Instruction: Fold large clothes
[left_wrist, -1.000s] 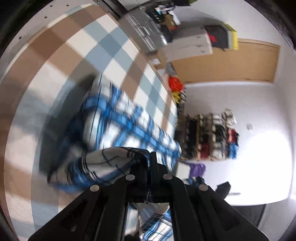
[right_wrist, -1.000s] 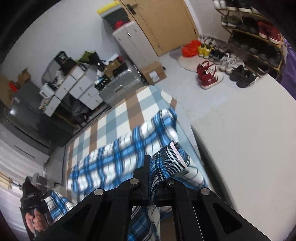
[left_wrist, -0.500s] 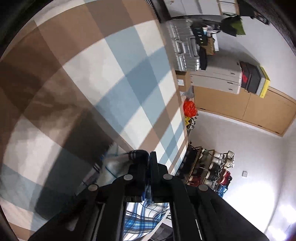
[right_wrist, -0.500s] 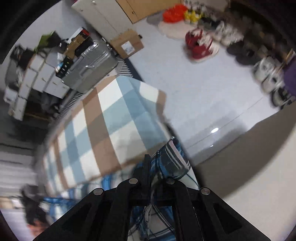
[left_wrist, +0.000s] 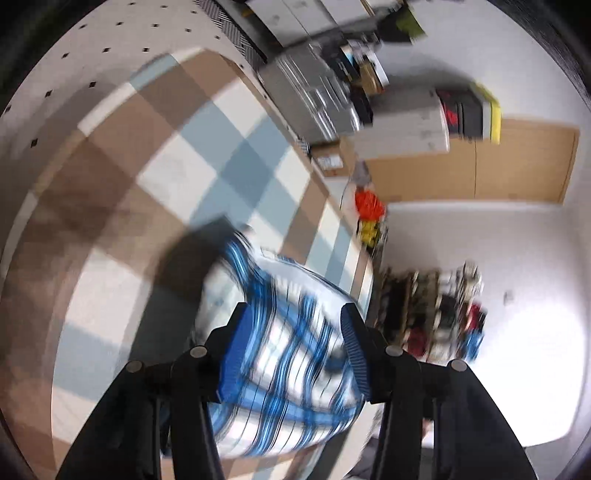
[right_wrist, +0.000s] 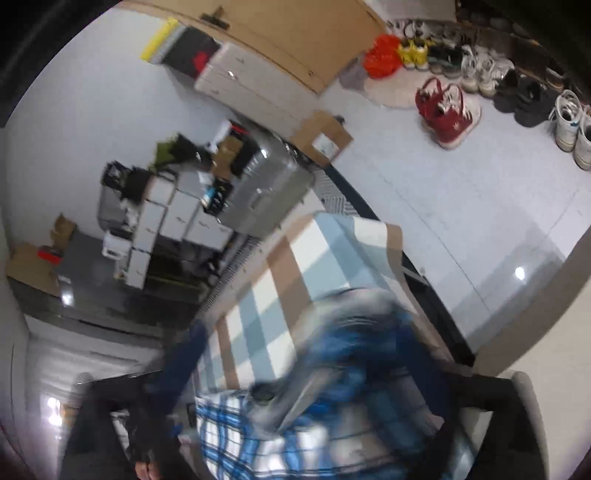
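Left wrist view: left gripper (left_wrist: 293, 343) jaws just been opening, pads apart, blue plaid garment (left_wrist: 280, 373) loose between them on checked bedspread (left_wrist: 207, 166) at 6 o'clock; right gripper (right_wrist: 314, 398) wide, blurred, cloth at 6; risk: released fold slumps or slides off bed edge; shoe rack (left_wrist: 436, 314) at 3 holds shoes

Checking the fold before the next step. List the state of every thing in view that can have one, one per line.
left gripper: open; jaws have just been opening, plaid cloth between the pads, not pinched.
right gripper: open wide, badly blurred; jaws have just been opening.
blue plaid garment: bunched in a loose heap on the bed, released.
checked bedcover: spread flat.
silver suitcase: closed.
wooden wardrobe doors: shut.
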